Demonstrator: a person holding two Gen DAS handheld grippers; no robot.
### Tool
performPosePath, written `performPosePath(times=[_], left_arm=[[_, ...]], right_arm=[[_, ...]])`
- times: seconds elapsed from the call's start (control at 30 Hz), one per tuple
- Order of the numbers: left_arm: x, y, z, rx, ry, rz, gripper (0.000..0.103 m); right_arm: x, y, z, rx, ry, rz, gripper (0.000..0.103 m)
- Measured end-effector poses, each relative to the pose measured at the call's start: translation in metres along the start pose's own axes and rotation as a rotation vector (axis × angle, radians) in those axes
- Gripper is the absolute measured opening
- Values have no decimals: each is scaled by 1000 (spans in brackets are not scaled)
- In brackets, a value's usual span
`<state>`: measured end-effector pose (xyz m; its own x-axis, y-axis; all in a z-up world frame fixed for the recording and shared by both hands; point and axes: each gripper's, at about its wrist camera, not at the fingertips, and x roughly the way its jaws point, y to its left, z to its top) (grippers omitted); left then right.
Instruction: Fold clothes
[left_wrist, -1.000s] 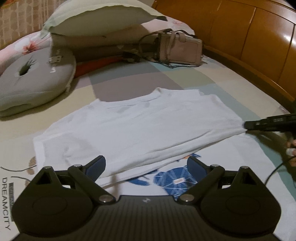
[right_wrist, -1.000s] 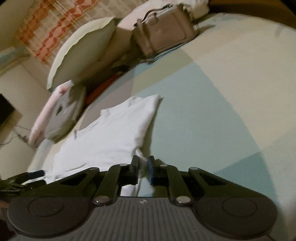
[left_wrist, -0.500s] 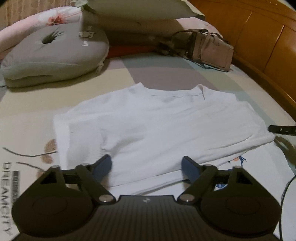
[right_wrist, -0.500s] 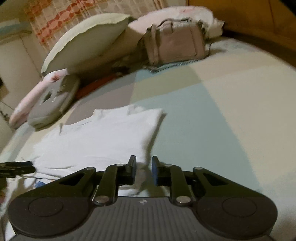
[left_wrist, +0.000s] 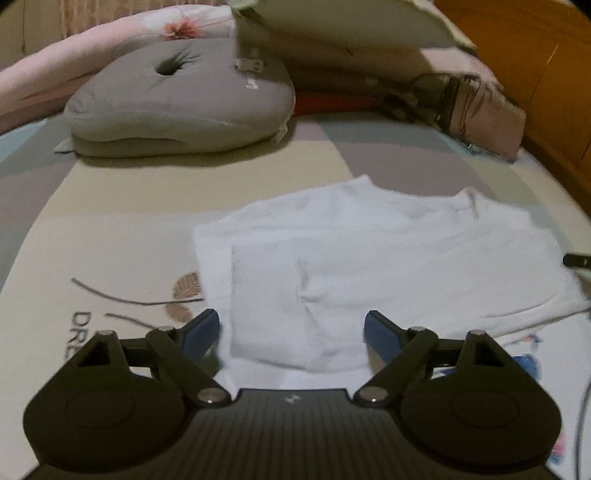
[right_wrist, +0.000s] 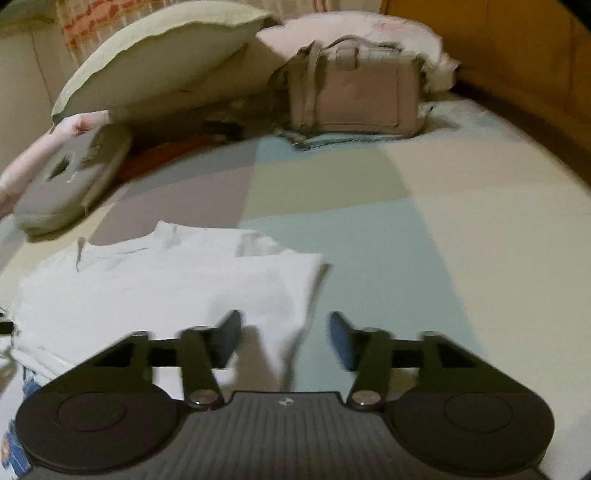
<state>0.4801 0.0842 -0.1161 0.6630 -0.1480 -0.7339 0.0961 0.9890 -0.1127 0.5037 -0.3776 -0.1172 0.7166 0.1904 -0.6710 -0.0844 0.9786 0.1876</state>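
Observation:
A white T-shirt (left_wrist: 369, 258) lies flat on the bed, its lower part folded up over the body; a blue print shows at its near right edge. My left gripper (left_wrist: 291, 332) is open and empty just above the shirt's near left part. The shirt also shows in the right wrist view (right_wrist: 166, 284). My right gripper (right_wrist: 284, 336) is open and empty over the shirt's right corner. Its tip (left_wrist: 576, 260) pokes in at the right edge of the left wrist view.
A grey cushion with a hole (left_wrist: 177, 99) and pillows (right_wrist: 155, 59) lie at the head of the bed. A beige handbag (right_wrist: 351, 92) stands there too. A wooden bed frame (left_wrist: 535, 55) runs along the right. A patchwork sheet (right_wrist: 443, 221) covers the bed.
My right gripper has opened and let go of the shirt's edge, which now lies folded flat. My left gripper has swung left over the shirt's left part.

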Motion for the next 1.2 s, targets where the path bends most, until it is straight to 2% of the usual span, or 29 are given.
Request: performPosePath(times=[0.03,0.13,0.2,0.33,0.47,0.67,0.73,0.8,0.9,1.0,1.13,1.2], left_arm=[[-11,-3,-2,18,-6,-4,86],[-46,-10,-9,70,-24,-16,86],[-69,-15,-13,106,-36,-24,87],[-110,-43,-38,249,-40,-34,88],[-130,-74,-82,381,-40,-66,88],[-135,-106,-152,508,-61,-60,88],[-135,-109,-168,512,-48,-43,88],[-139,-105,-184,467,-44,-42,89],[-150,-91,-202,353,-32,-52,89],[-162,-73,-216,216,-7,-70,94],[-183,-74,-238,253,-21,-45,94],[-190,-75,-241,249,0,-36,94]], right_arm=[[-16,5,-2,-22,-11,6,66],[-64,20,-10,-88,-42,24,84],[-95,35,-17,-128,-62,35,103],[-128,69,-48,-181,-37,57,103],[-161,104,-79,-232,-11,78,103],[-145,140,-146,-272,81,63,103],[-139,148,-167,-286,114,54,103],[-133,156,-189,-299,145,44,103],[-147,148,-207,-238,106,38,103],[-161,142,-223,-199,69,23,103],[-175,141,-237,-199,44,14,103],[-179,141,-240,-203,44,3,103]])
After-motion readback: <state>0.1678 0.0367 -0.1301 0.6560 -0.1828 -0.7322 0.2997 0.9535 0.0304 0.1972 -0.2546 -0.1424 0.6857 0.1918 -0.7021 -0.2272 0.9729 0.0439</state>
